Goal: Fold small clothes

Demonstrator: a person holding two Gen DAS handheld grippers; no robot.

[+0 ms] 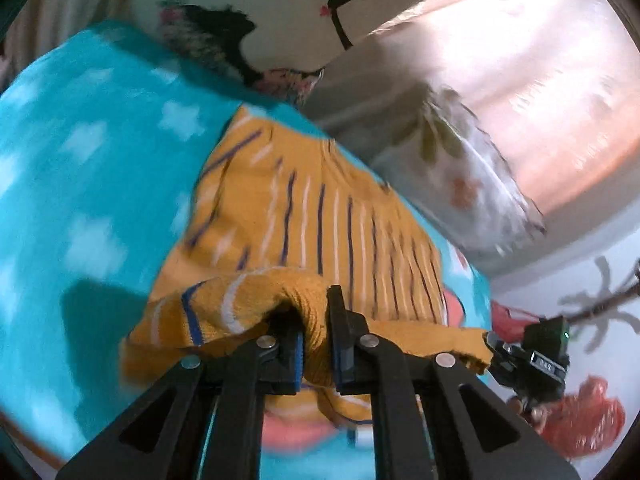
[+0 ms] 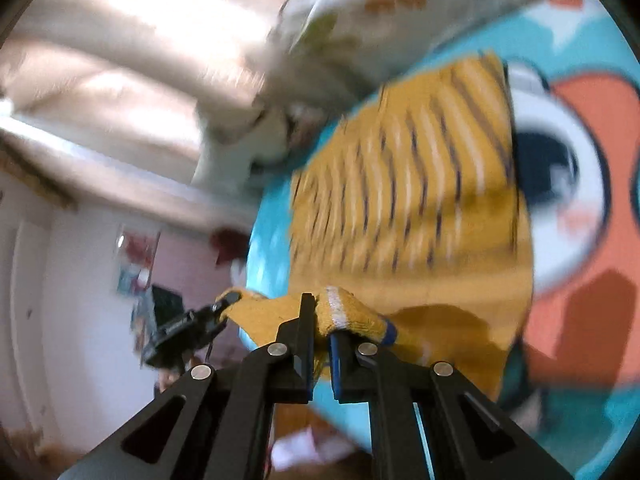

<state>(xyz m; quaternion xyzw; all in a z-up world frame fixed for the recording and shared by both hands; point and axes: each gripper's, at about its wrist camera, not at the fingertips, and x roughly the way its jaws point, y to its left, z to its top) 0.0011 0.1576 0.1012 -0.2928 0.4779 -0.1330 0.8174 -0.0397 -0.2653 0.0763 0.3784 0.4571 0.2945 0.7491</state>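
A mustard knit garment [image 1: 320, 208] with blue and white stripes lies on a teal cartoon blanket [image 1: 80, 168], its near edge lifted off the blanket. My left gripper [image 1: 314, 320] is shut on a bunched fold of that edge. At the right of the left wrist view, my right gripper [image 1: 494, 346] pinches the edge's other corner. The right wrist view shows the same garment [image 2: 420, 184] stretching away over the blanket [image 2: 580, 60]. There my right gripper [image 2: 320, 320] is shut on the striped hem, and my left gripper [image 2: 220, 308] holds the far corner at the left.
A white pillow with an eyelash print [image 1: 280, 20] and a floral pillow [image 1: 460, 168] lie beyond the garment. Behind them rises a beige padded surface [image 1: 540, 80]. A white wall with red and grey decorations [image 1: 592, 420] stands to the right.
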